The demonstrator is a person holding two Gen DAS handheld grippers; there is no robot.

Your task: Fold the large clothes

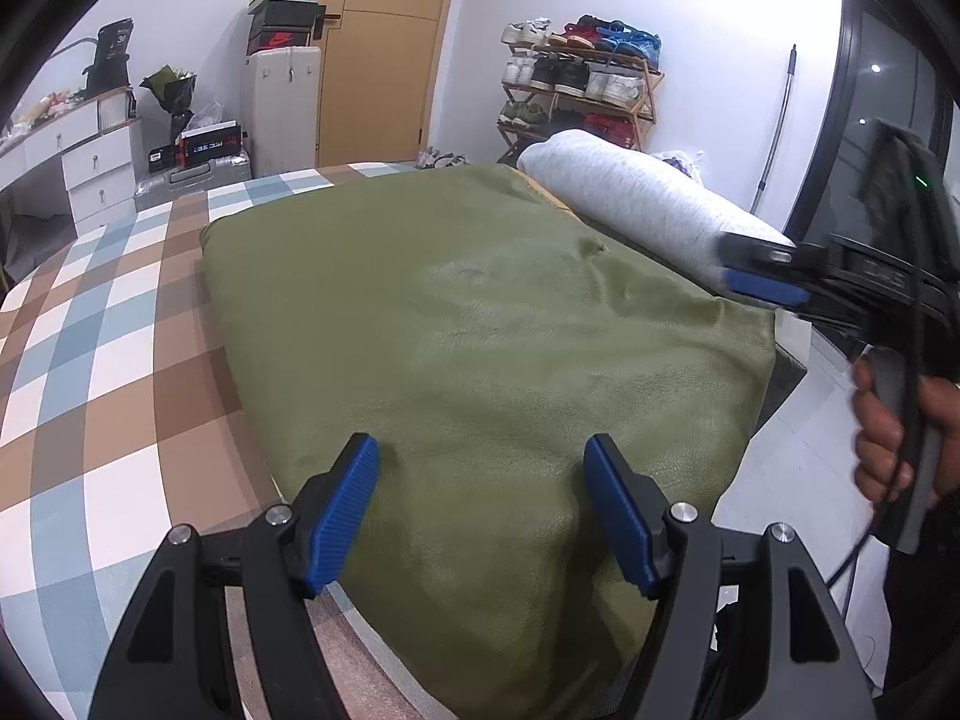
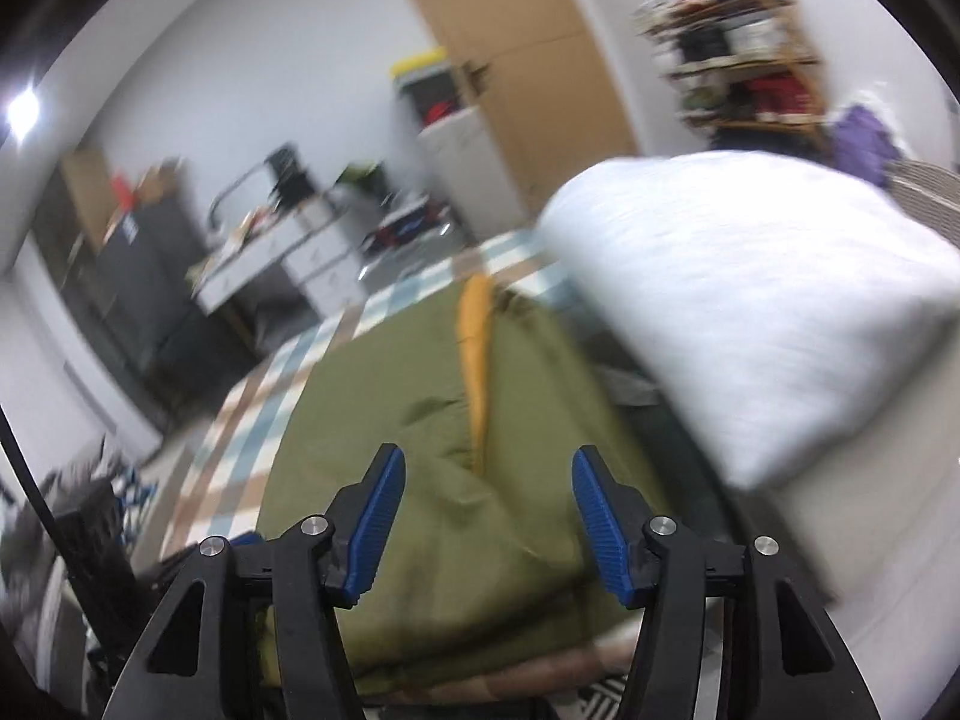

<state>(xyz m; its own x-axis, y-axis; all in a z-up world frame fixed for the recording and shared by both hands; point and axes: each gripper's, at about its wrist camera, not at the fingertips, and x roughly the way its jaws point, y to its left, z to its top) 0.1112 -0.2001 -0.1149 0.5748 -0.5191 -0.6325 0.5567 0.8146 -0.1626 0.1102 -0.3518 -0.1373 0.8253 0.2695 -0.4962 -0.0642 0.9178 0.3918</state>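
- One folded olive-green garment (image 1: 468, 324) in the frame's centre, a single orange strip (image 2: 474, 360) showing in the right wrist view.
- One white-grey pillow (image 1: 636, 192), right of centre.
- One checked bed cover (image 1: 102, 360), at left.
- Two grippers: the left gripper (image 1: 480, 504) at bottom centre, the right gripper (image 1: 762, 273) at the right edge; each has two blue pads.
- One hand (image 1: 888, 426), lower right.
- One shoe rack (image 1: 582, 90) with three shelves, upper right.
- One wooden door (image 1: 384, 48), top centre.
- Three drawers (image 1: 96, 174) in the white desk, upper left.
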